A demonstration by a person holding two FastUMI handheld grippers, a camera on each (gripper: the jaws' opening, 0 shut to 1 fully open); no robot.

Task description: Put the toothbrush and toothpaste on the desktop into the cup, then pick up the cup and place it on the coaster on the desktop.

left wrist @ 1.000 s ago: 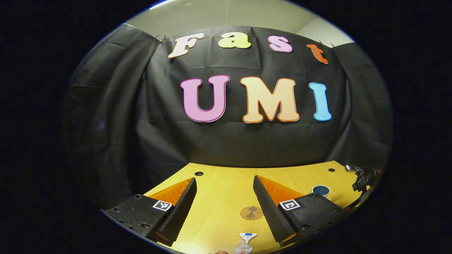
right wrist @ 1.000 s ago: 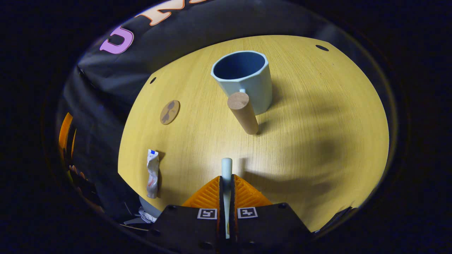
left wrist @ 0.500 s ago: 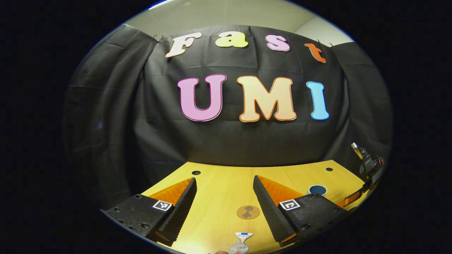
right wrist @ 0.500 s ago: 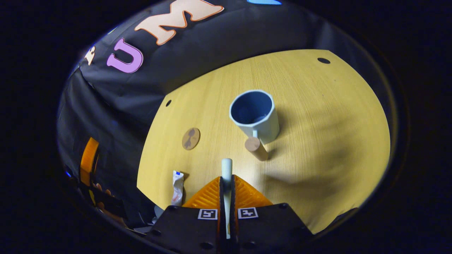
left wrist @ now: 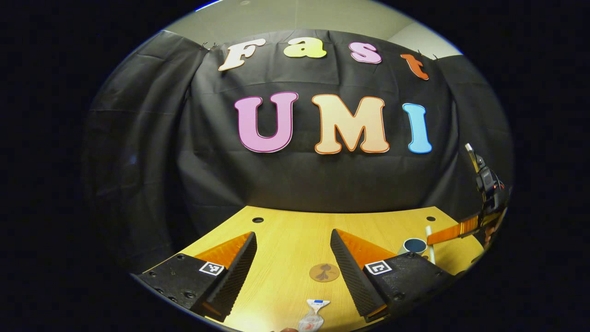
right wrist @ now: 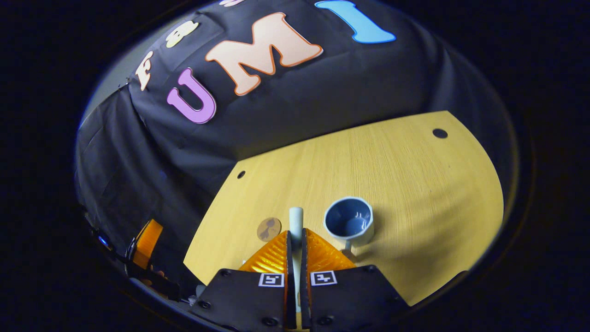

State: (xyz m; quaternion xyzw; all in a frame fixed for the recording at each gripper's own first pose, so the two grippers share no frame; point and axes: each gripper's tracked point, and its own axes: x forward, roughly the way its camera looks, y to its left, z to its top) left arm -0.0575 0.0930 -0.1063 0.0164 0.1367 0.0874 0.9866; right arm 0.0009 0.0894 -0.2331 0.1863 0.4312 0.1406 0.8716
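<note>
Wooden desktop [right wrist: 415, 184], coaster [right wrist: 268, 228] left of cup [right wrist: 348, 222], toothpaste [left wrist: 312, 318] near edge

Likely recording booth (black cloth [left wrist: 322, 184], desktop [right wrist: 405, 184])

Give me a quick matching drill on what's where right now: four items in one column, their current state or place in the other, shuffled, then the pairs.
Column 1:
1. toothbrush
2. toothpaste
3. cup
4. coaster

Column 2:
A. lying on the desktop between the open fingers of the left gripper
B. standing upright on the desktop, nothing inside
C. clamped between the fingers of the right gripper, held above the desktop
D. flat round disc on the desktop, nothing on it

Pairs: 1-C, 2-A, 3-B, 4-D
</note>
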